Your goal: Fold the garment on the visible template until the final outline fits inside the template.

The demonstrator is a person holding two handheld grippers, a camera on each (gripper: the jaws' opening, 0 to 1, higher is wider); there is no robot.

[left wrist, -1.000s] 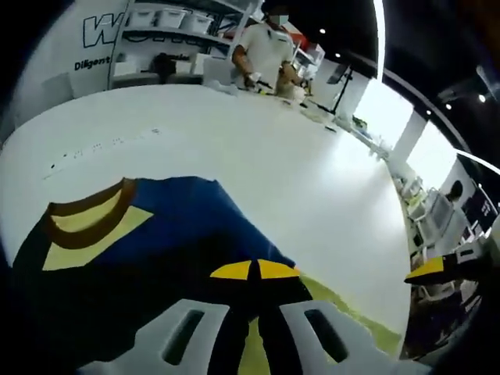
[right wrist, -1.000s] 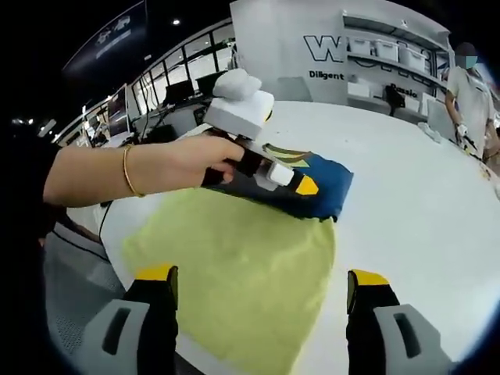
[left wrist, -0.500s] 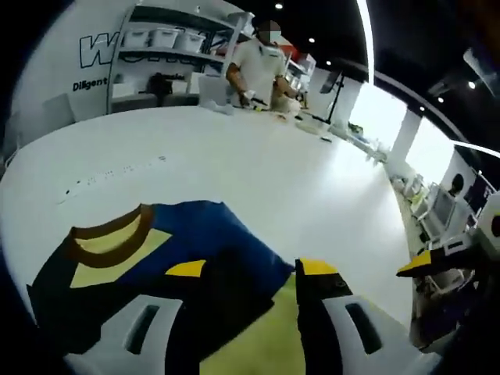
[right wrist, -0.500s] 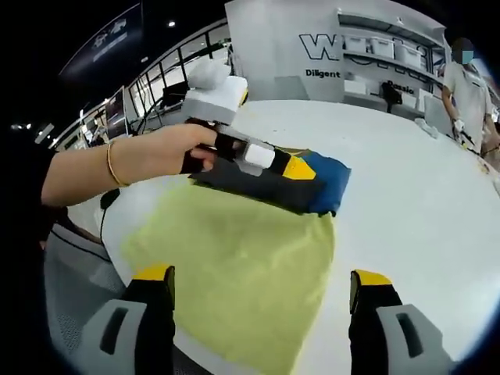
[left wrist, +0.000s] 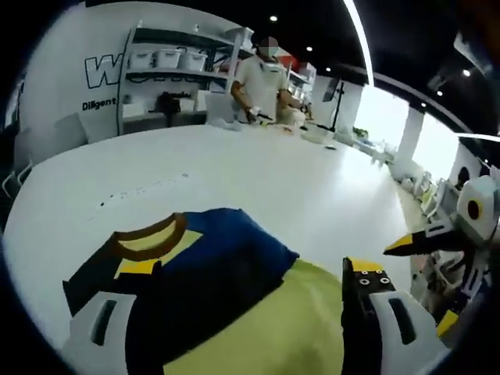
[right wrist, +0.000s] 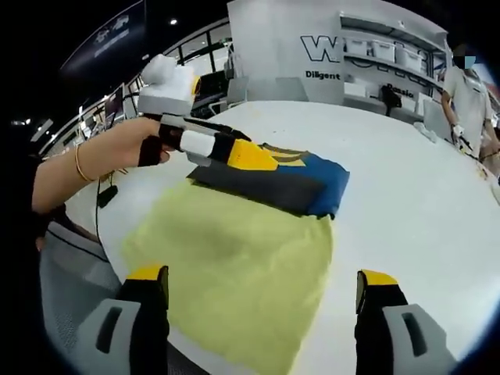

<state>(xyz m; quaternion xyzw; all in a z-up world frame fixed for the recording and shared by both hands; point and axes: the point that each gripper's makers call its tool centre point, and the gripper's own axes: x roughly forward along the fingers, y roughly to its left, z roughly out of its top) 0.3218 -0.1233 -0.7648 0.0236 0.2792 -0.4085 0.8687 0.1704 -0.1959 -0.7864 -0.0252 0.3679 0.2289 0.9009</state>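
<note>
So here's where I'm at: the garment (right wrist: 293, 181) is a navy shirt with a yellow panel and a brown collar, already bunched into a folded slab at the far end of the yellow-green template (right wrist: 234, 266), which lies flat on the white counter (right wrist: 422, 211). In the right gripper view the shirt sits across the template's far edge and partly off it onto the bare counter, so my guess is it isn't inside the outline yet.

My left hand-held gripper (left wrist: 242, 285) has its jaws spread wide, nothing between them, hanging just over the near side of the shirt. From the other side you can see my hand (right wrist: 129, 144) holding it above the shirt's left end. My right hand-held gripper (right wrist: 262, 285) is spread wide too, empty, hovering over the near end of the template, well apart from the fabric.

Handling-wise, this looks like thin jersey: light, floppy, zero stiffness, so it'll sag and drape the moment I lift it. Not fragile, and it shouldn't be slippery on the jaws, but the stacked layers can slide over each other, and the template might drag along if I snag it. I'd pinch the folded edge through all layers, one hand-held gripper near each end, and keep the lift low so the fold doesn't fall open. The collar (left wrist: 148, 234) end looks thickest, probably the best bite.
</note>
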